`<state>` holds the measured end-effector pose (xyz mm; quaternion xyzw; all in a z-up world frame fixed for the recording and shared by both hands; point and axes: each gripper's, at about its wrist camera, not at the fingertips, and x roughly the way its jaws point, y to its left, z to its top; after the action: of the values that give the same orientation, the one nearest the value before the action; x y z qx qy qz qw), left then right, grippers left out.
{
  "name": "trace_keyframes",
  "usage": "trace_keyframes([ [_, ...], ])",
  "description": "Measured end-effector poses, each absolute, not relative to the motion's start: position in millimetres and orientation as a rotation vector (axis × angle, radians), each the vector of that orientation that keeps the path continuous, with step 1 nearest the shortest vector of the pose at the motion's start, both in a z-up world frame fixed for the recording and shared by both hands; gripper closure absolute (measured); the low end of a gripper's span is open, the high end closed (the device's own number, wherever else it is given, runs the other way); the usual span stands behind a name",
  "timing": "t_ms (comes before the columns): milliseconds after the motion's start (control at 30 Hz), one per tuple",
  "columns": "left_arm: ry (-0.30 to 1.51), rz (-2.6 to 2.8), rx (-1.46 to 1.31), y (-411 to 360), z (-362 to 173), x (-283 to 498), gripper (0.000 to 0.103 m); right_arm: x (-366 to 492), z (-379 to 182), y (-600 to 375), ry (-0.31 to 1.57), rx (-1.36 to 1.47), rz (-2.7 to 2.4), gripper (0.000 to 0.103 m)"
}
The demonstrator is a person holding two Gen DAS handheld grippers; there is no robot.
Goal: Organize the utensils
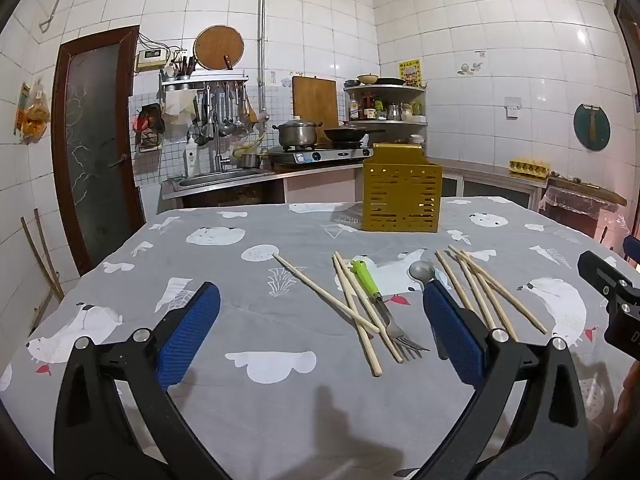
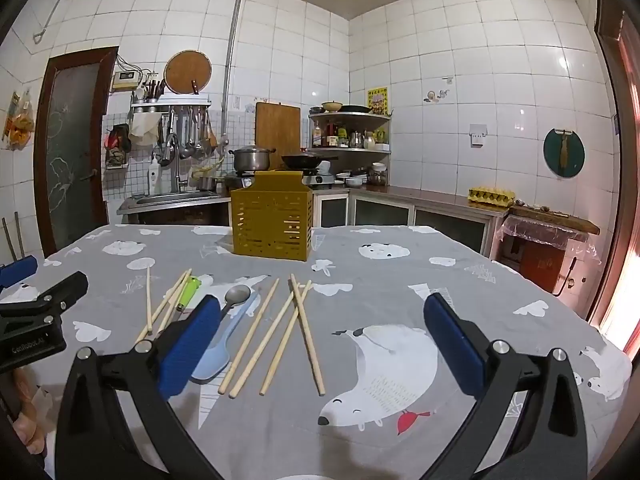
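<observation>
Fork (image 1: 384,312) lengthwise, tines toward camera

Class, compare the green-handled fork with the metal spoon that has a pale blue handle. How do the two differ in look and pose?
The green-handled metal fork ends in tines; the metal spoon with a pale blue handle ends in a rounded bowl. The fork's handle is bright green and narrow; the spoon's is pale blue and broadens into a paddle. The fork lies among wooden chopsticks, apparently over them; the spoon lies apart from the chopsticks. Both lie flat on the grey patterned tablecloth, unheld.
</observation>
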<state>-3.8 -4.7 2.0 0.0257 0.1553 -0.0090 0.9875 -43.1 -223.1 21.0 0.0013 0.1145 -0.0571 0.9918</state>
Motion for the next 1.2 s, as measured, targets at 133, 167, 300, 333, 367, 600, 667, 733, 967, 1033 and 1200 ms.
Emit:
trace_keyframes([
  [133, 0.314, -0.02, 0.051, -6.0, 1.9, -2.4, 0.005, -42.5, 20.2, -223.4, 0.23, 0.004, -0.115, 0.004],
  [167, 0.311, -0.019, 0.051, -5.0, 2.1, -4.4, 0.005, -42.5, 20.2, -223.7, 0.23, 0.004, -0.114, 0.004],
  [300, 0.312, -0.019, 0.052, -6.2, 2.8, -4.2, 0.005, -41.3, 19.5, -224.2, 0.23, 0.005, -0.114, 0.004],
  [333, 0.313, -0.019, 0.052, -6.5, 2.9, -3.8, 0.005, -41.0, 19.4, -224.6, 0.23, 0.005, -0.114, 0.004],
  [367, 0.314, -0.019, 0.051, -6.6, 3.1, -3.4, 0.005, -41.1, 19.4, -224.9, 0.23, 0.005, -0.115, 0.004],
  [600, 0.307, -0.021, 0.055, -7.9, 1.4, -5.5, 0.005, -40.5, 19.7, -225.2, 0.224, 0.007, -0.119, 0.004],
  [667, 0.307, -0.022, 0.055, -6.6, 1.8, -6.5, 0.005, -40.0, 19.7, -225.7, 0.224, 0.006, -0.12, 0.004],
  [733, 0.308, -0.023, 0.055, -7.8, 2.0, -6.9, 0.005, -39.8, 19.8, -225.9, 0.223, 0.006, -0.12, 0.004],
  [967, 0.307, -0.021, 0.053, -6.7, 1.7, -6.7, 0.005, -41.0, 20.0, -226.0, 0.223, 0.005, -0.12, 0.004],
  [1033, 0.306, -0.022, 0.054, -7.3, 1.8, -6.9, 0.005, -41.1, 20.2, -226.4, 0.223, 0.006, -0.12, 0.004],
  [1200, 0.305, -0.022, 0.056, -10.5, 2.3, -8.1, 0.005, -40.9, 20.7, -226.9, 0.221, 0.005, -0.121, 0.004],
])
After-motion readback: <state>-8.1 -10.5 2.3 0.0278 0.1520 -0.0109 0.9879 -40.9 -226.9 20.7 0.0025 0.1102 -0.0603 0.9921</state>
